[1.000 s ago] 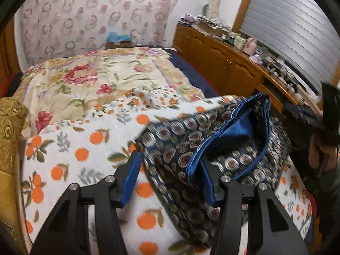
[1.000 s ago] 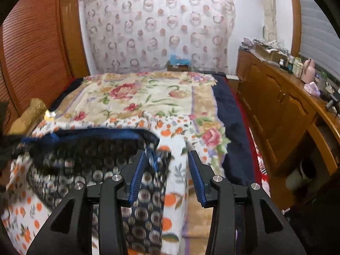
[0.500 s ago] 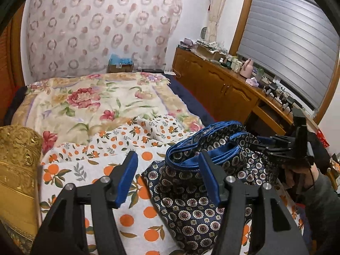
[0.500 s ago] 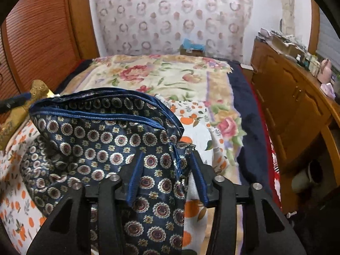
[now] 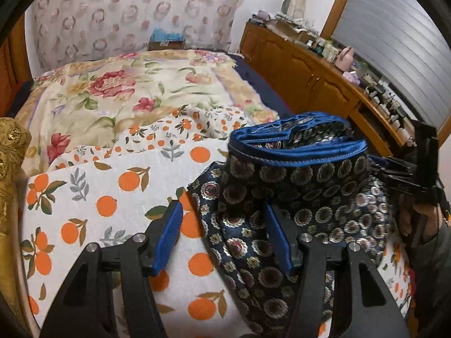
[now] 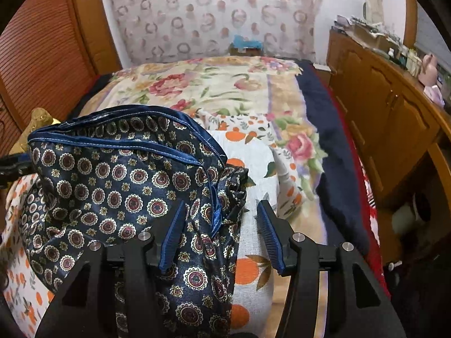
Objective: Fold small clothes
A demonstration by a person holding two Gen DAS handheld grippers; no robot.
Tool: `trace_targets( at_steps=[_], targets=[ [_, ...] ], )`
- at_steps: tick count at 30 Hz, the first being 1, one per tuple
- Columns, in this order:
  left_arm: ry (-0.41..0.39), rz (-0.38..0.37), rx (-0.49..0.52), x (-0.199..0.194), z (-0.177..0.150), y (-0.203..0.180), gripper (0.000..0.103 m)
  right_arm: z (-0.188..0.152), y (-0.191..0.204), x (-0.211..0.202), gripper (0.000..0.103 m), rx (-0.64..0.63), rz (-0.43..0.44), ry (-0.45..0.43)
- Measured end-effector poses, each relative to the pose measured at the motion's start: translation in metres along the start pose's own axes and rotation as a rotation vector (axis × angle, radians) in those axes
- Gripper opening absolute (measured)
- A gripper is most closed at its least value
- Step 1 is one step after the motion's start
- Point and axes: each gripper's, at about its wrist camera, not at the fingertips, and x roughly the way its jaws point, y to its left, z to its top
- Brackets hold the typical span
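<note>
A: On the orange-print sheet, at about 4 o'clock in the left wrist view, the patterned shorts are lying bunched, blue waistband standing up.

B: We are seeing both claws spread. Left gripper jaws have just been opening, cloth edge between them, unpinched.

A: Right gripper likewise, just opening, fabric loose at 9 o'clock.

B: We are judging folding barely begun: flattening and every fold remaining.

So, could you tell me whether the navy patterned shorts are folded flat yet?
Not yet: the navy patterned shorts with blue waistband sit bunched on the orange-print sheet, waistband standing up and gaping open.
</note>
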Motion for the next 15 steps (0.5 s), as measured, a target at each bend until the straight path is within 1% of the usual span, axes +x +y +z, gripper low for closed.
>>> trace_targets(
  at_steps=[3, 5, 9, 11, 12, 13, 14, 15],
  targets=[
    [0.026, 0.008, -0.006, 0.009, 0.000, 0.001, 0.058, -0.001, -0.001, 0.003, 0.054, 0.009, 0.008, 0.007],
    [0.029, 0.006, -0.007, 0.014, -0.002, 0.001, 0.058, -0.002, -0.002, 0.005, 0.054, 0.009, 0.025, 0.017],
    [0.012, 0.000, -0.012, 0.014, -0.002, 0.001, 0.058, -0.003, 0.002, 0.006, 0.054, -0.006, 0.060, 0.022],
    [0.005, -0.025, -0.027, 0.014, -0.001, 0.003, 0.058, -0.004, 0.005, 0.005, 0.052, -0.007, 0.066, 0.022],
    [0.004, -0.035, -0.030, 0.014, -0.001, 0.005, 0.058, -0.004, 0.006, 0.006, 0.047, -0.007, 0.076, 0.022],
    [0.001, -0.049, -0.033, 0.014, 0.000, 0.005, 0.054, -0.004, 0.008, 0.006, 0.043, -0.010, 0.085, 0.021],
    [0.002, -0.074, -0.035, 0.015, 0.000, 0.006, 0.042, -0.005, 0.009, 0.006, 0.040, -0.015, 0.091, 0.020],
    [0.005, -0.093, -0.041, 0.016, 0.000, 0.007, 0.037, -0.005, 0.011, 0.006, 0.031, -0.019, 0.101, 0.022]
  ],
)
